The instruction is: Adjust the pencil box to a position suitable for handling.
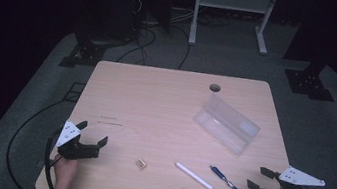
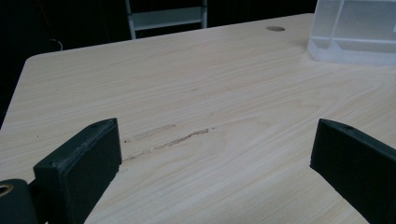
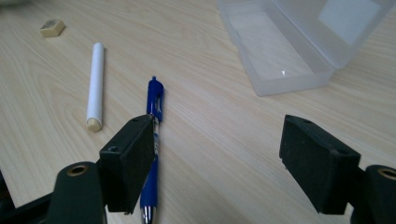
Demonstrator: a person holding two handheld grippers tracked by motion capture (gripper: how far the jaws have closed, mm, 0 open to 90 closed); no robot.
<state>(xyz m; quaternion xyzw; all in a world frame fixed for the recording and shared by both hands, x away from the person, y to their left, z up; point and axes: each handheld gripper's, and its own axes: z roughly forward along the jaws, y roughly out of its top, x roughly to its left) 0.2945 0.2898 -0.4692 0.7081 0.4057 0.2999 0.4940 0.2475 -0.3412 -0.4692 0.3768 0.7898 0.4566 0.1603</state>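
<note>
A clear plastic box (image 1: 227, 123) lies open right of the table's middle; its tray and raised lid fill the top right of the right gripper view (image 3: 289, 46). A blue pen (image 1: 229, 183) and a white marker (image 1: 193, 175) lie near the front edge, with a small tan eraser (image 1: 141, 163) to their left. My right gripper (image 1: 261, 179) rests open at the front right corner, just right of the pen; the blue pen (image 3: 154, 140) runs under its left jaw. My left gripper (image 1: 93, 134) sits open at the front left, over bare wood.
The wooden table (image 1: 155, 102) has a round cable hole (image 1: 215, 88) near its far edge. Cables trail off the table at both front corners. Dark stands and a white shelf frame (image 1: 231, 13) stand on the grey floor beyond.
</note>
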